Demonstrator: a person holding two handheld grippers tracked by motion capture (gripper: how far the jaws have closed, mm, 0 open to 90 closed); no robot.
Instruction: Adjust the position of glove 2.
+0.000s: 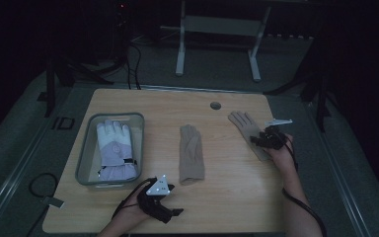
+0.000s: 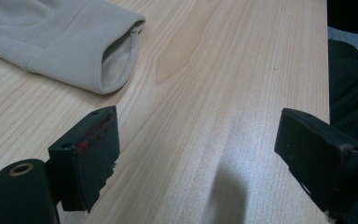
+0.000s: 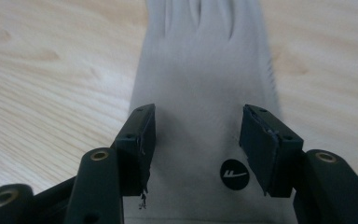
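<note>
A grey glove [image 1: 242,123] lies flat at the right of the wooden table [image 1: 217,197], fingers pointing away. My right gripper [image 1: 259,139] hovers low over its cuff end. In the right gripper view the jaws [image 3: 198,119] stand open on either side of the grey glove [image 3: 200,60], above a round black logo, with no pad pressing on it. A beige glove [image 1: 191,153] lies in the middle of the table. My left gripper [image 1: 173,200] rests near the front edge, open and empty [image 2: 198,126], with the beige glove's cuff [image 2: 60,42] off to its upper left.
A clear tray [image 1: 86,148] at the left holds a white and lavender padded glove [image 1: 114,148]. A round cable hole [image 1: 215,105] sits near the table's far edge. Bare wood lies between the gloves and along the front.
</note>
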